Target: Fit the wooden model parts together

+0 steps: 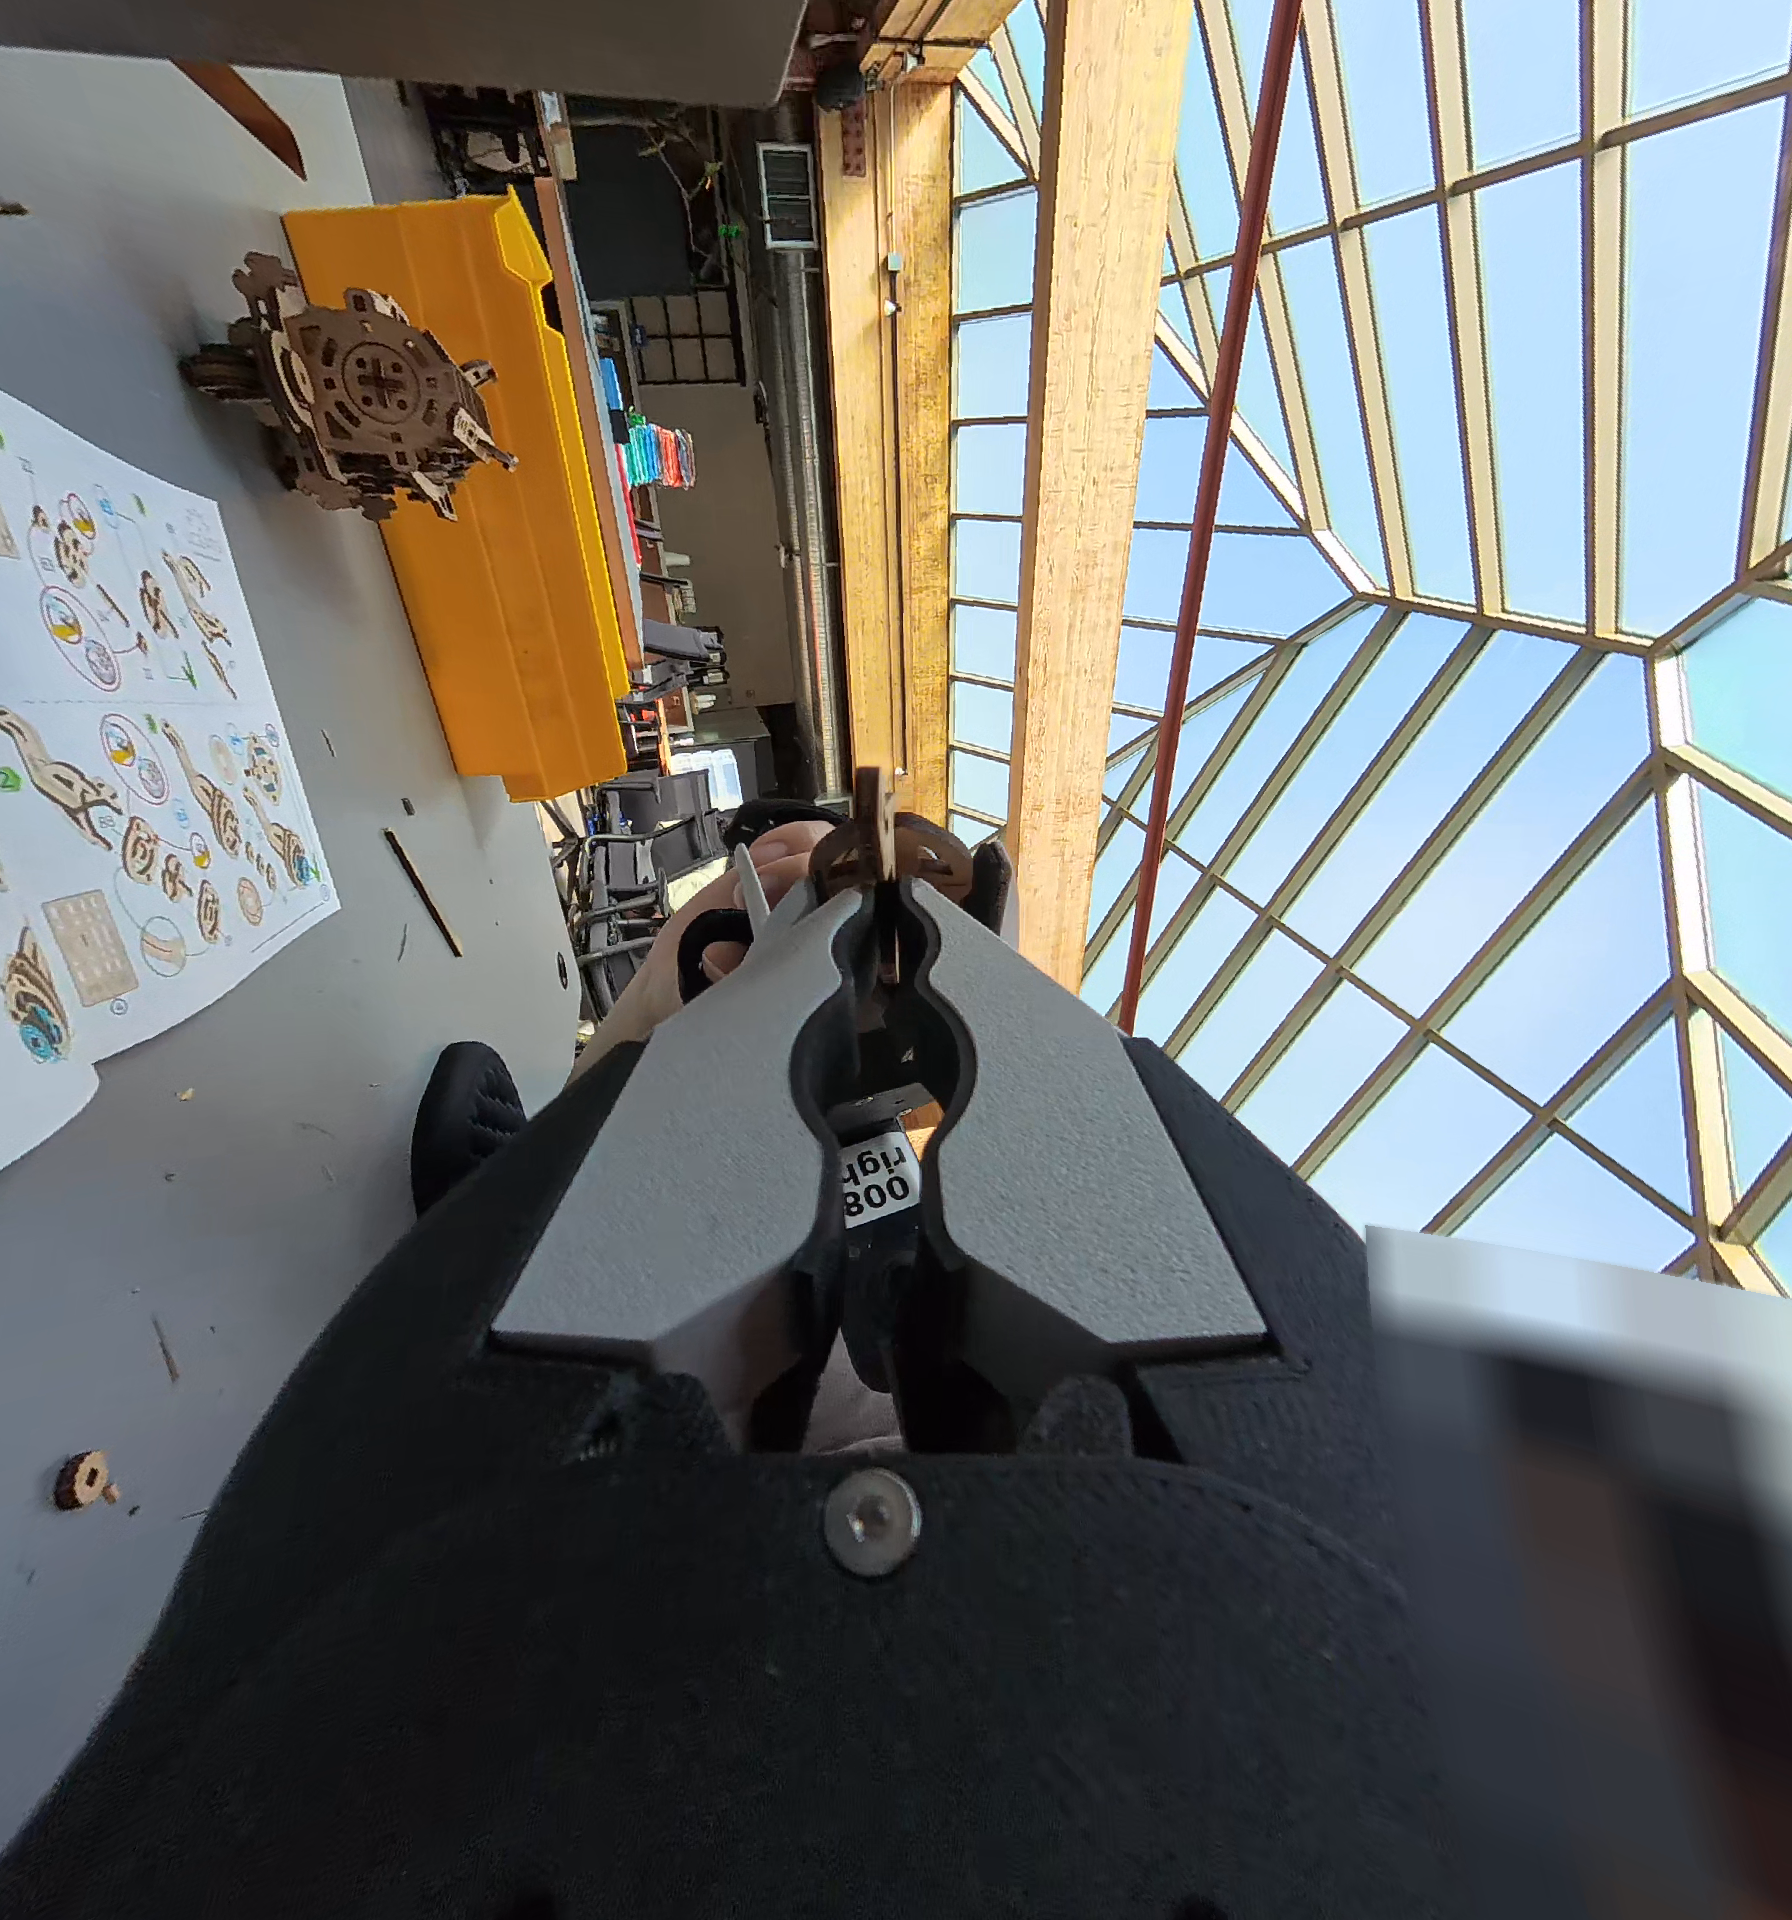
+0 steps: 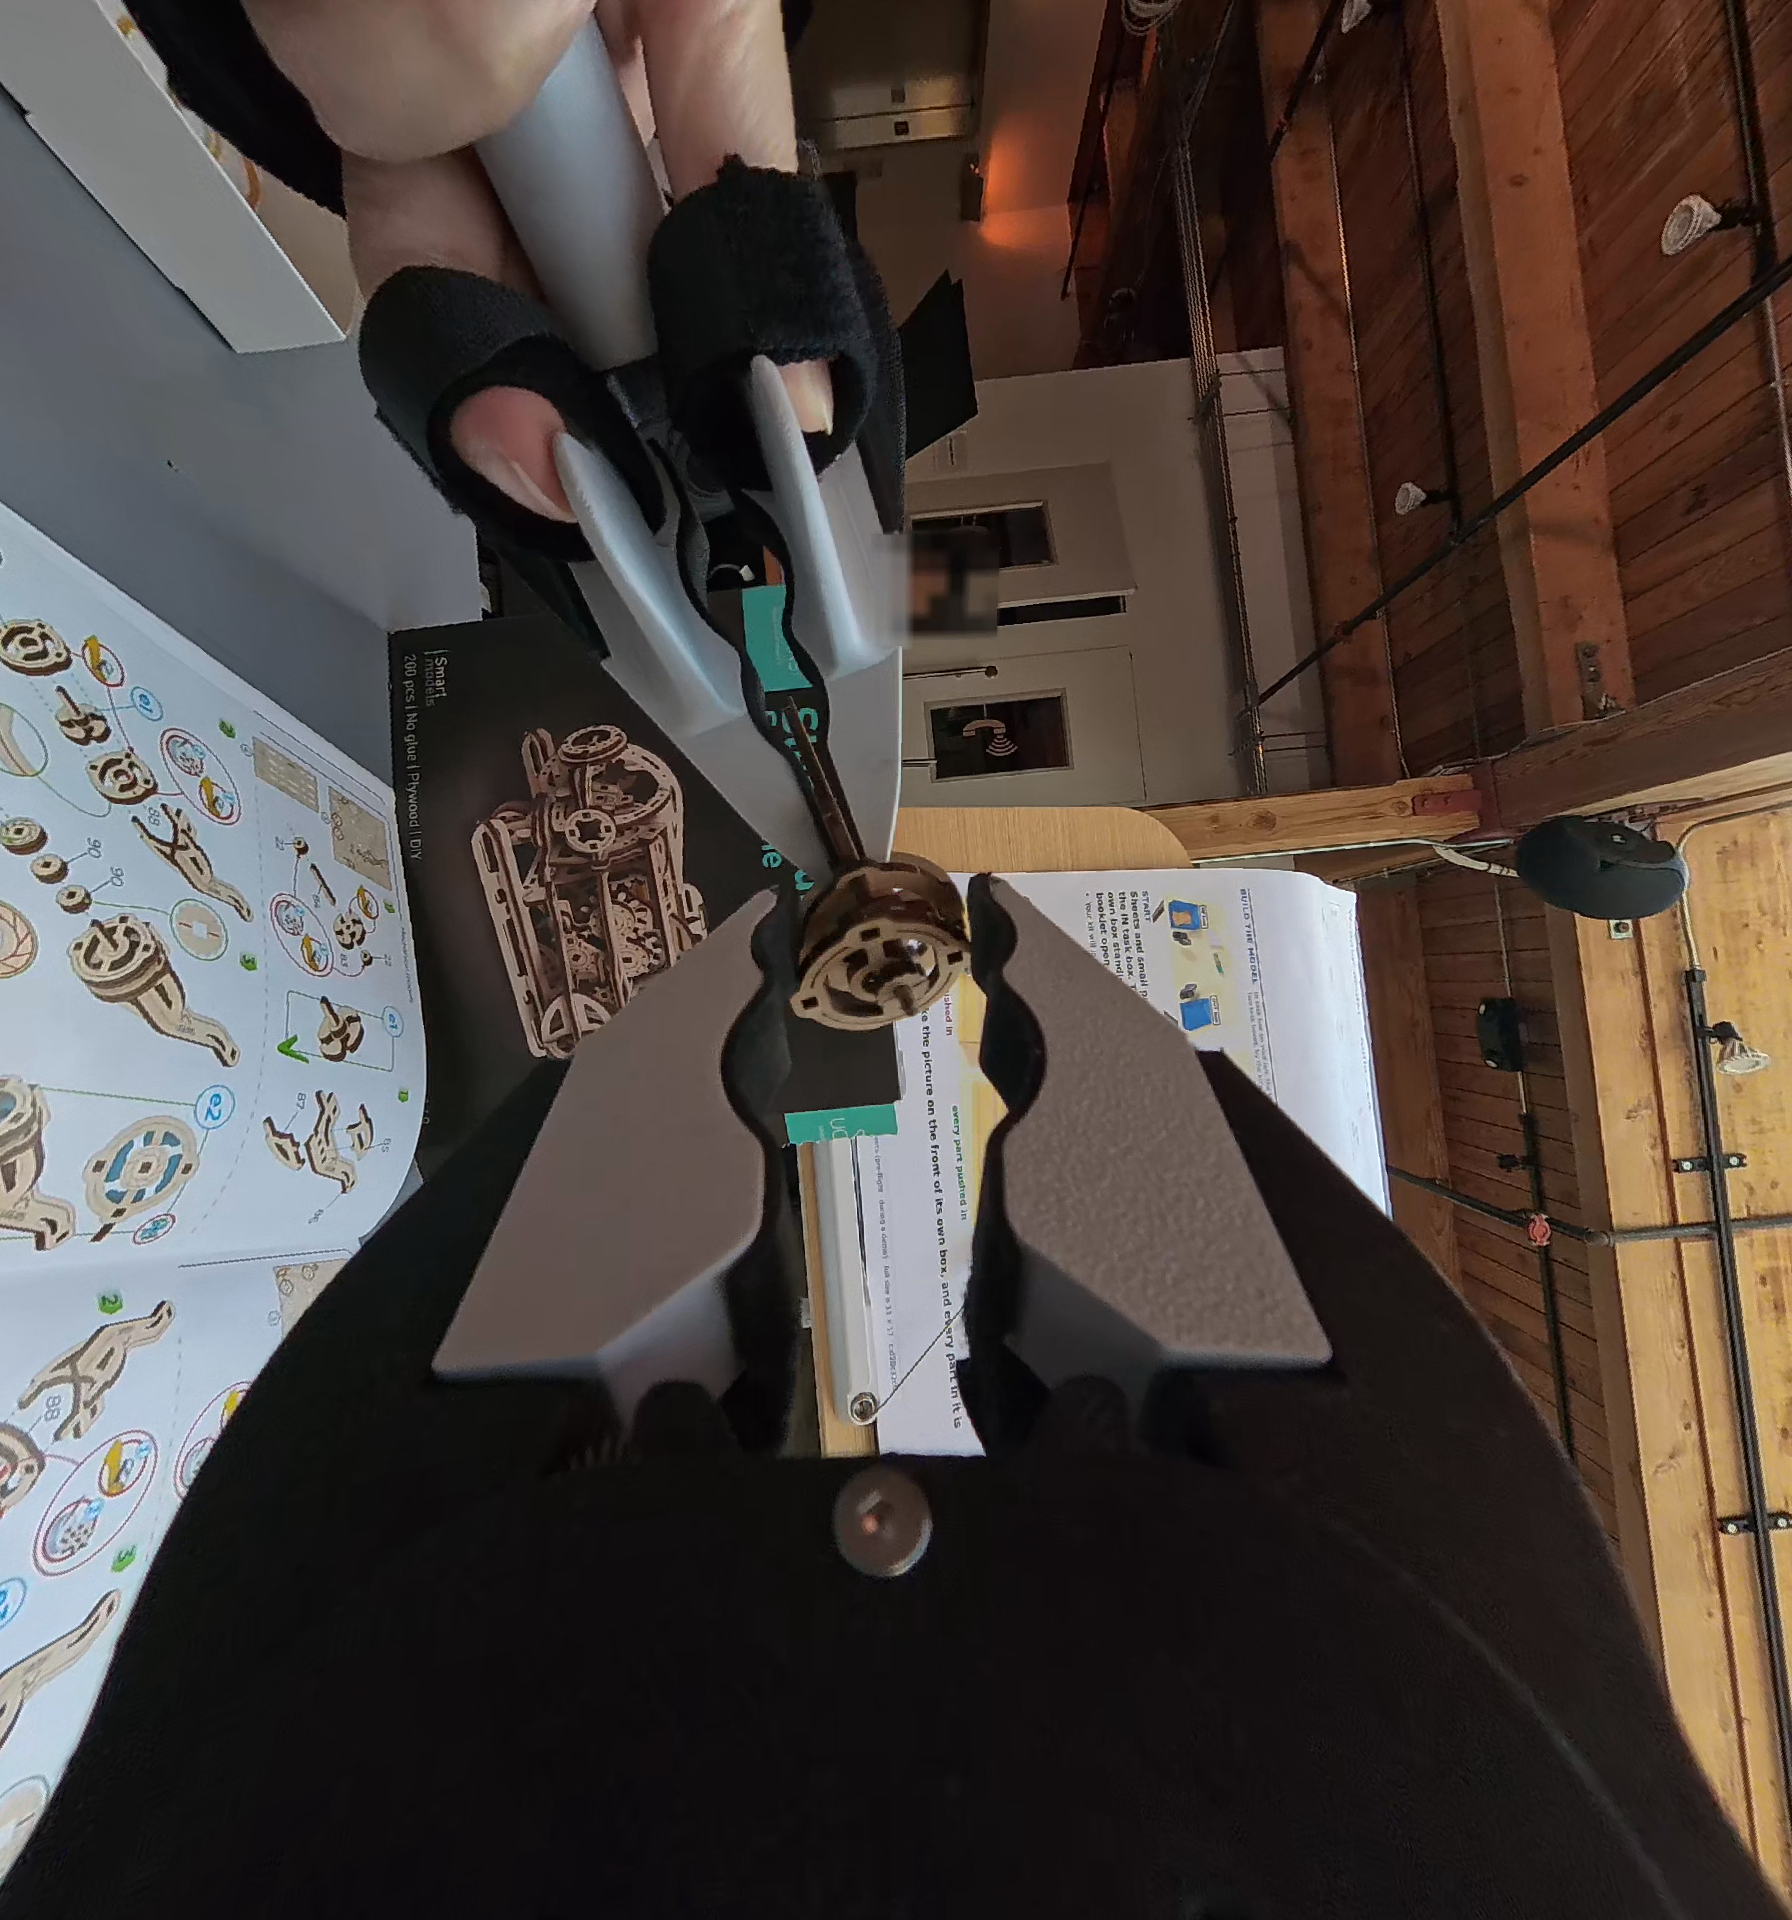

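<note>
My left gripper (image 1: 884,896) is shut on a thin flat wooden strip (image 1: 876,821), seen edge-on and sticking out past the fingertips. In the right wrist view the left gripper (image 2: 819,821) comes in from the top, held by a hand in black straps, with the strip (image 2: 827,784) running down into a round slotted wooden wheel (image 2: 876,951). My right gripper (image 2: 874,912) is closed around this wheel, one finger on each side. The wheel (image 1: 923,857) also shows just behind the strip in the left wrist view. Both grippers are held up above the table.
On the grey table (image 1: 248,1195) stand a part-built wooden model (image 1: 352,405), a yellow bin (image 1: 487,520), instruction sheets (image 1: 113,727), a loose stick (image 1: 422,891) and a small gear (image 1: 81,1481). The right wrist view shows more sheets (image 2: 144,935) and the dark kit box (image 2: 559,831). Left tips and right tips are each some 20 cm from the small gear (image 1: 81,1481).
</note>
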Tool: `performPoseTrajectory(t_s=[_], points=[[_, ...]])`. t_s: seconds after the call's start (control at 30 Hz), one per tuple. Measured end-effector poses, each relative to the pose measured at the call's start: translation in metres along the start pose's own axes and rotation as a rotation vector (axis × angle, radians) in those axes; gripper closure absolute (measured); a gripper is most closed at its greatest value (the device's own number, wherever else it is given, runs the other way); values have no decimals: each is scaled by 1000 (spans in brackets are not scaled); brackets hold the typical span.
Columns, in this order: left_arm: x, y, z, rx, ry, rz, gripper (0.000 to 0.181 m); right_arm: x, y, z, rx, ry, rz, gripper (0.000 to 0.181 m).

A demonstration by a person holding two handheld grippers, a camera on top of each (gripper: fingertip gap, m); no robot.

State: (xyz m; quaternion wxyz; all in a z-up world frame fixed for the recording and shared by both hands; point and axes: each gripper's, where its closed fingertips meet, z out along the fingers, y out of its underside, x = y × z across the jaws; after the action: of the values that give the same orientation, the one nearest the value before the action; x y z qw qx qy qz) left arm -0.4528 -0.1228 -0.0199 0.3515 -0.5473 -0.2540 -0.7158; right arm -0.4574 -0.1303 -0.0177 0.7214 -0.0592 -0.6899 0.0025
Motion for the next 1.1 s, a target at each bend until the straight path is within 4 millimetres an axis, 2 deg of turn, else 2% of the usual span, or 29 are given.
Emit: performPoseTrajectory(t_s=[0.2, 0.4, 0.77, 0.9, 1.0, 1.1], points=[[2, 0, 0, 0, -8, 22, 181, 3, -1, 1, -5, 1, 28, 149], [-4, -2, -2, 8, -63, 61, 181, -4, 0, 3, -6, -53, 60, 149], [-2, 7, 7, -37, 41, -47, 181, -1, 0, -2, -23, -142, 70, 149], [-5, 8, 7, -45, 12, -30, 181, -4, -1, -2, -22, -161, 48, 150], [-5, 6, 4, -43, -12, -5, 181, -6, -3, -3, 8, -182, 94, 149], [4, 4, 0, -37, -2, 22, 181, 3, 1, -8, 23, -189, 181, 149]])
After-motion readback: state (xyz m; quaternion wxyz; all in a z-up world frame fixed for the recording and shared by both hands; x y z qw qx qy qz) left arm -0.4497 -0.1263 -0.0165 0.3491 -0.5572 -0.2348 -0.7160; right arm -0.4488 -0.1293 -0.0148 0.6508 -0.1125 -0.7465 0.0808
